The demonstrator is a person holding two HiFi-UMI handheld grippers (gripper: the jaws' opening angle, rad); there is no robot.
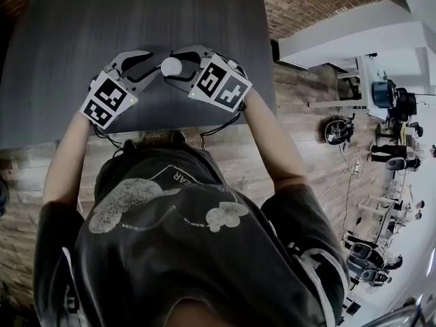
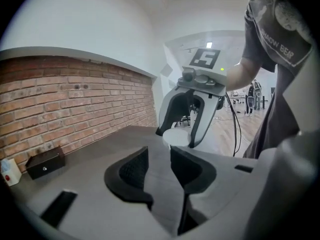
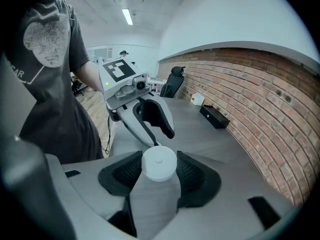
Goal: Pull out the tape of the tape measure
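A round white tape measure (image 1: pixel 171 65) sits just over the dark grey table (image 1: pixel 82 26) near its front edge. My right gripper (image 1: pixel 179 67) is shut on it: in the right gripper view the white disc (image 3: pixel 159 163) sits pressed between both black pads. From the opposite side my left gripper (image 1: pixel 158 67) meets the disc with its fingertips. In the left gripper view its jaws (image 2: pixel 160 156) stand narrowly apart with only table showing between them, and the disc (image 2: pixel 176 137) lies just past their tips. No pulled-out tape is visible.
A black box (image 3: pixel 214 116) and a small white item with red on it (image 3: pixel 198 99) lie at the table's far end by the brick wall (image 2: pixel 65 104). The table's front edge runs just below the grippers, next to the person's body. An office chair (image 3: pixel 174 79) stands beyond.
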